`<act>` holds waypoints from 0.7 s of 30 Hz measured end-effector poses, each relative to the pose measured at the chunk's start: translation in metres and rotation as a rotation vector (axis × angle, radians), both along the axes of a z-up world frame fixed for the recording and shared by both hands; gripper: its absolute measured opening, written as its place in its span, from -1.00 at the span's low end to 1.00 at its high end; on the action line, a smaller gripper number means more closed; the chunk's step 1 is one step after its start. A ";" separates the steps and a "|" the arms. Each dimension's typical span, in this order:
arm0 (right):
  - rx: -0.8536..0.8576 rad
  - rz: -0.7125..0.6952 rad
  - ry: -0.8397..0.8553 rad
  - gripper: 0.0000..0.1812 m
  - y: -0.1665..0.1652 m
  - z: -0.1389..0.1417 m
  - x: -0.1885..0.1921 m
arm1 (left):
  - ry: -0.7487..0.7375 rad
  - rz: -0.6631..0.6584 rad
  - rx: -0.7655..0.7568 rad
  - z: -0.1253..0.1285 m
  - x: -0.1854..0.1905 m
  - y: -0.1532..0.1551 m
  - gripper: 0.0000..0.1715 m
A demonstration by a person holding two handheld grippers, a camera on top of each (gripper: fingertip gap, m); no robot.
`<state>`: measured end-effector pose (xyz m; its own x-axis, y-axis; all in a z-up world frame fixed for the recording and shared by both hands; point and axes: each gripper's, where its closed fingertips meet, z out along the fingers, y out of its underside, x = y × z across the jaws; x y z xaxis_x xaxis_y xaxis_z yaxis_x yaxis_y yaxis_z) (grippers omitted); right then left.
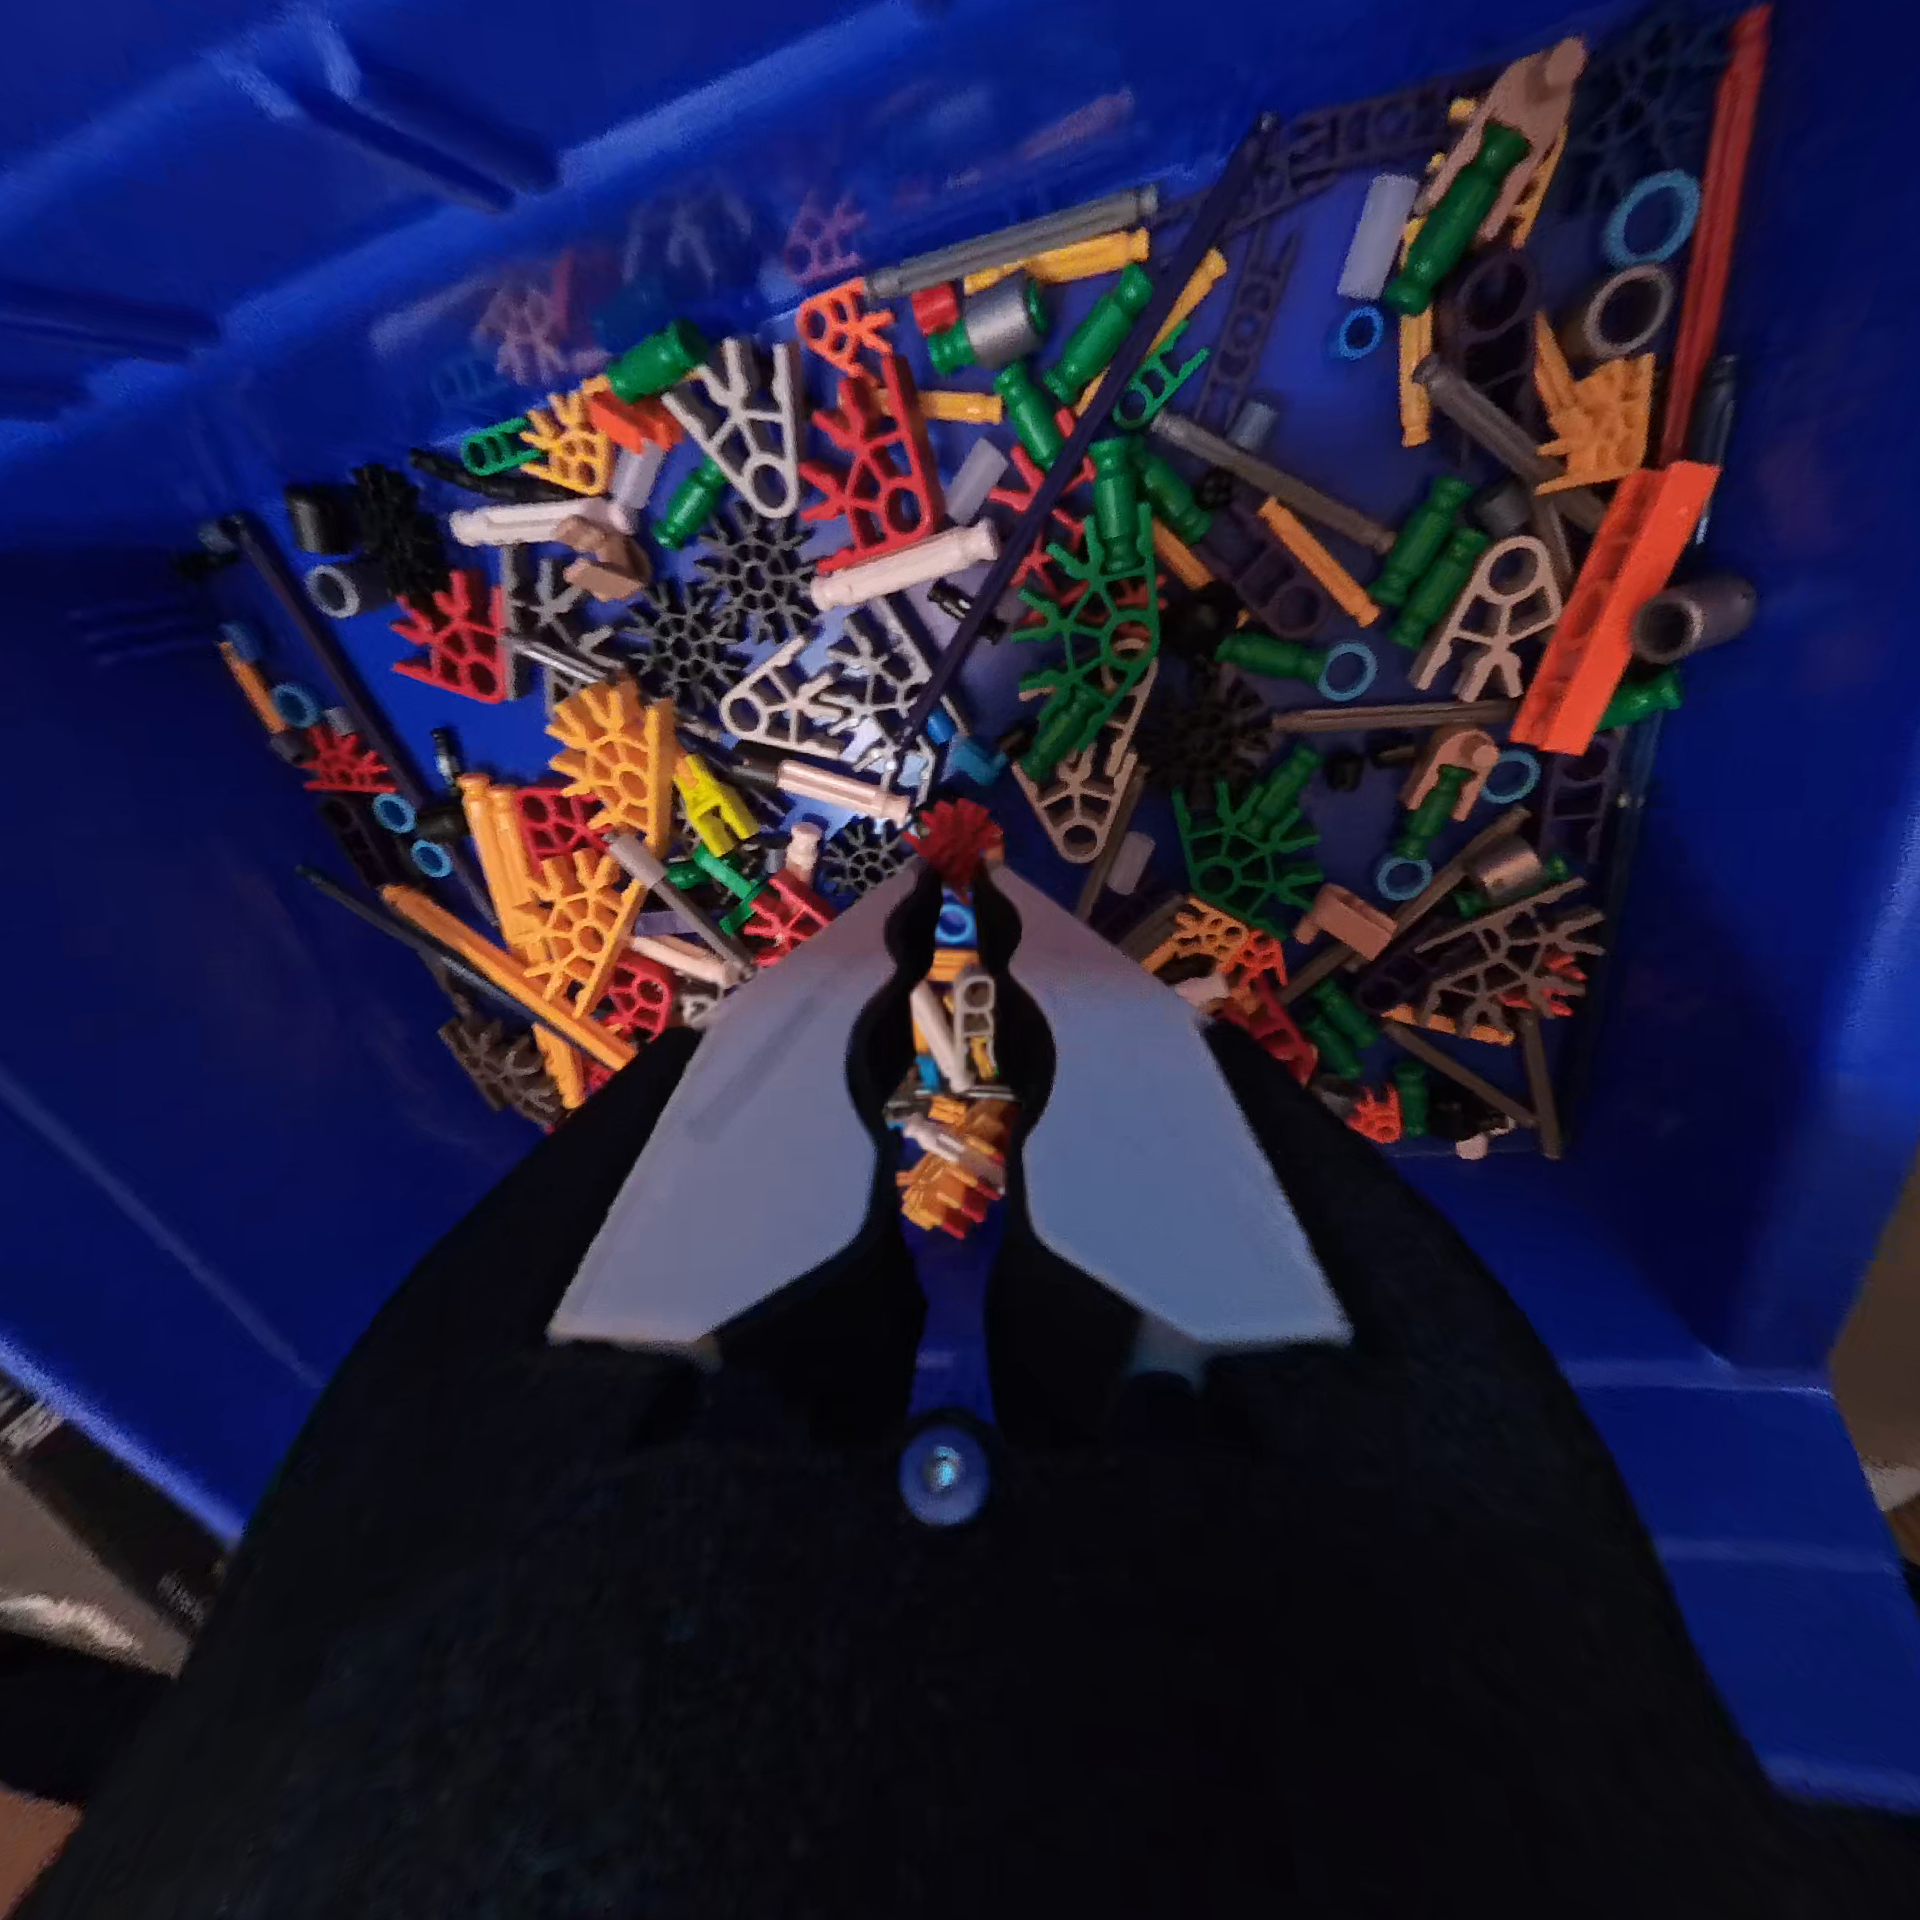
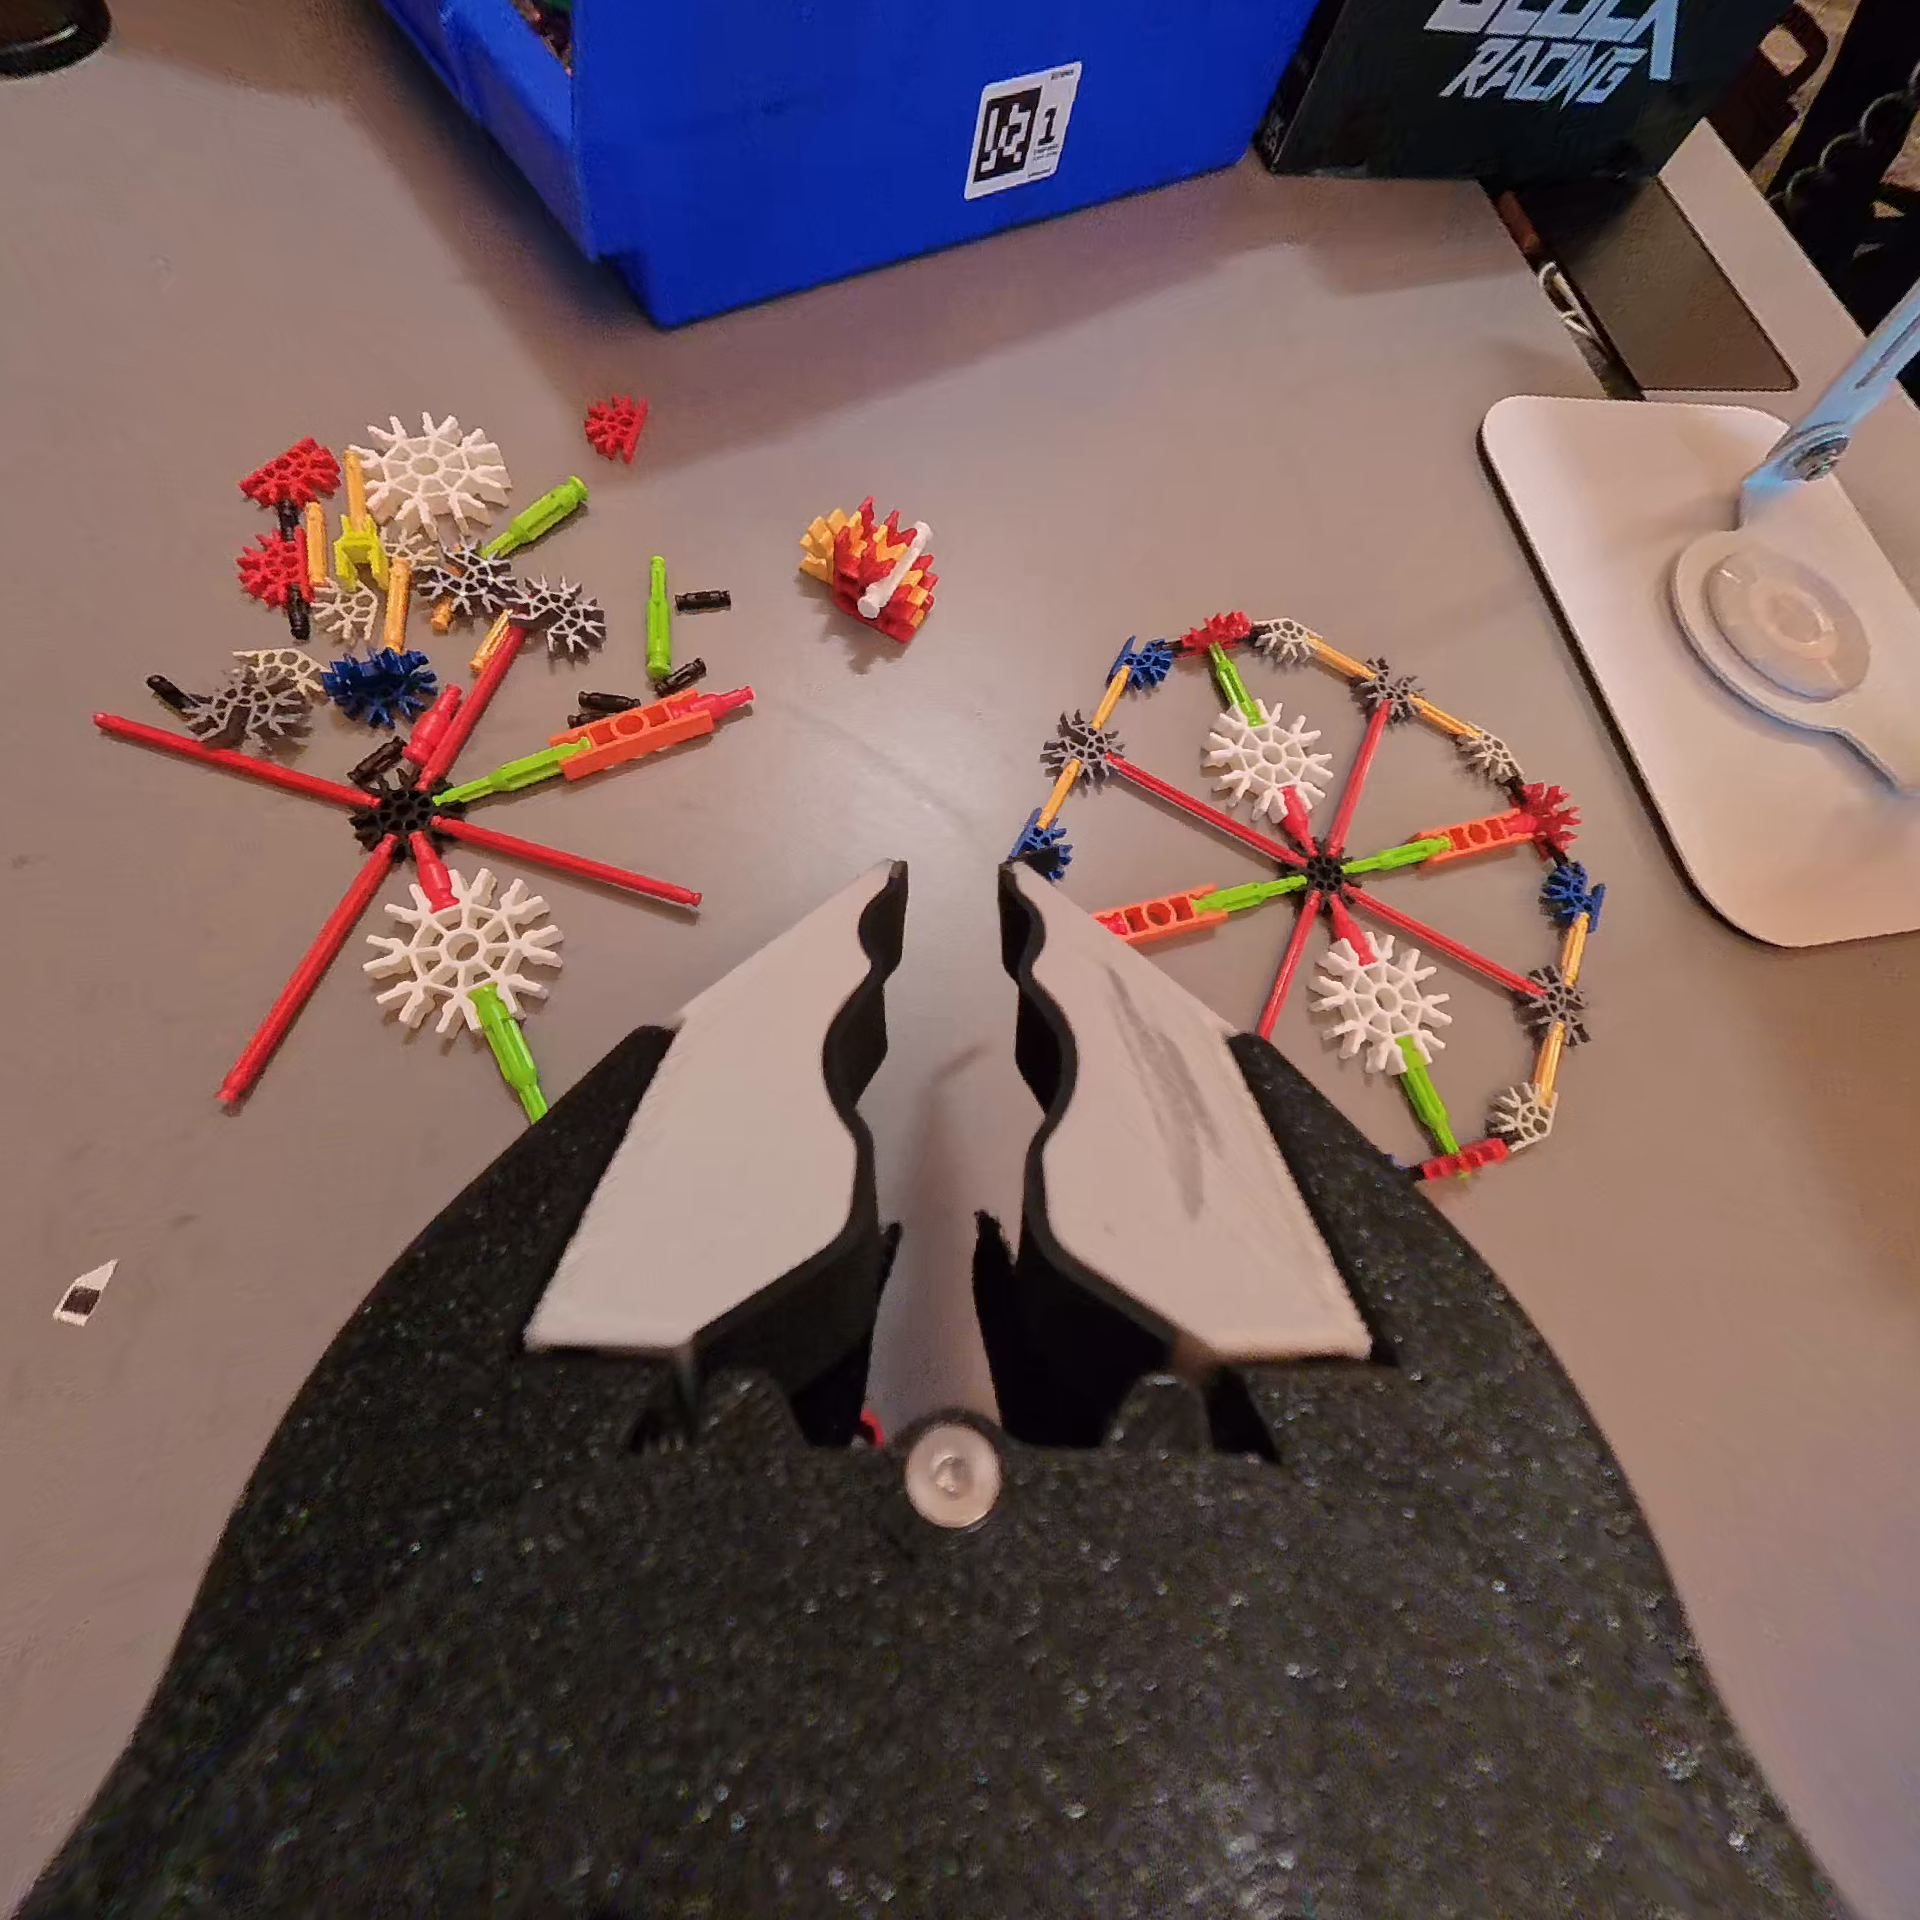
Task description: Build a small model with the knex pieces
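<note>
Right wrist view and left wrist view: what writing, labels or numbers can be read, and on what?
White sticker on the front of the blue bin: black code pattern and one digit, not copied.
Black box, top right: large pale lettering, cut off by the frame.
Dark purple strips inside the bin: raised lettering, too blurred to read.

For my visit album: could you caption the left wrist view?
Left gripper pinching a small red connector above a blue bin of mixed construction-toy pieces.
</note>
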<state>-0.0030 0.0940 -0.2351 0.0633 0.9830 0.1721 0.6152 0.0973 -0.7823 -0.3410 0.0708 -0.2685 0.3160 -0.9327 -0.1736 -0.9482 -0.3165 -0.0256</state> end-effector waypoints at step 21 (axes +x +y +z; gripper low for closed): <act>0.010 0.008 -0.001 -0.81 -0.003 0.002 -0.001 | -0.026 -0.018 0.057 0.029 0.006 -0.018 -0.97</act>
<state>-0.0043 0.0913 -0.2334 0.0548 0.9817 0.1824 0.6155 0.1107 -0.7803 -0.3345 0.0530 -0.2398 0.3043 -0.9271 -0.2188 -0.9526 -0.2966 -0.0678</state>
